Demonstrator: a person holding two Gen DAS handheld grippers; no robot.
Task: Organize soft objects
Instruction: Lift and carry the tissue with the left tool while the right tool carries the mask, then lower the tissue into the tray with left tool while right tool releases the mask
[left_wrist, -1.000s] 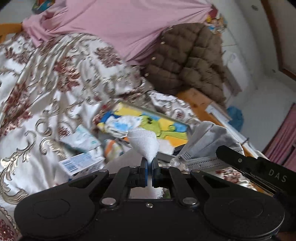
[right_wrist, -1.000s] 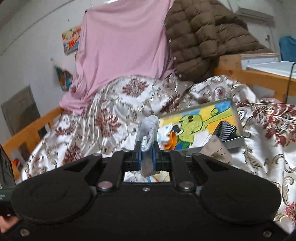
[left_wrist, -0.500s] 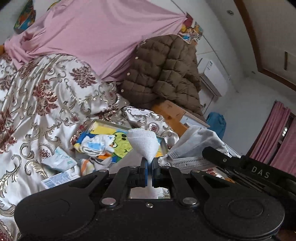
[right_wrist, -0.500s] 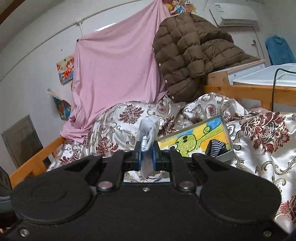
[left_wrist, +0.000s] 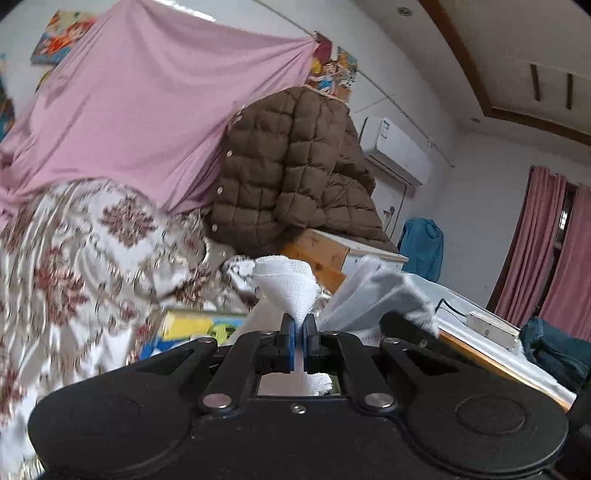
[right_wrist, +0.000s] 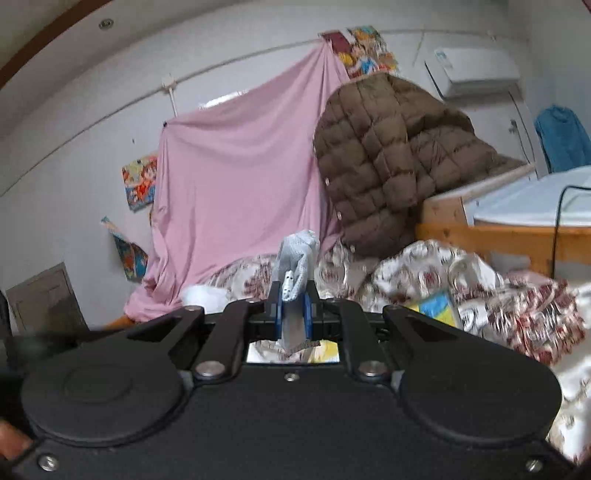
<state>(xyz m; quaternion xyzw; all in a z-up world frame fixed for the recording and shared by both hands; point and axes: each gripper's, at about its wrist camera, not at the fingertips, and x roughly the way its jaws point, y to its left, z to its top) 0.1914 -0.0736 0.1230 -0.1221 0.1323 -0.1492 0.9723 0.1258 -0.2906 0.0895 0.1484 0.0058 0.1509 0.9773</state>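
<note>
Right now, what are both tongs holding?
Left tongs: closed on white gauze cloth.
Right tongs: closed on grey face mask.

A bed with a shiny white and red flowery cover (left_wrist: 92, 258) is carrying a bright yellow and blue picture box (left_wrist: 199, 326), lying at about 7 o'clock.

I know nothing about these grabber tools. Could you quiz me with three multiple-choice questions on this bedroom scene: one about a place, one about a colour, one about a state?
1. Where does the brown puffer jacket hang?
A. right of the pink sheet
B. on the floor
C. left of the pink sheet

2. What colour is the gauze in the left gripper?
A. green
B. white
C. black

3. The right gripper is:
A. wide open, empty
B. shut on a grey face mask
C. out of view

Answers: 1 A, jacket borders the sheet's right edge. 2 B, white weave shows. 3 B, mask pinched between the pads.
</note>
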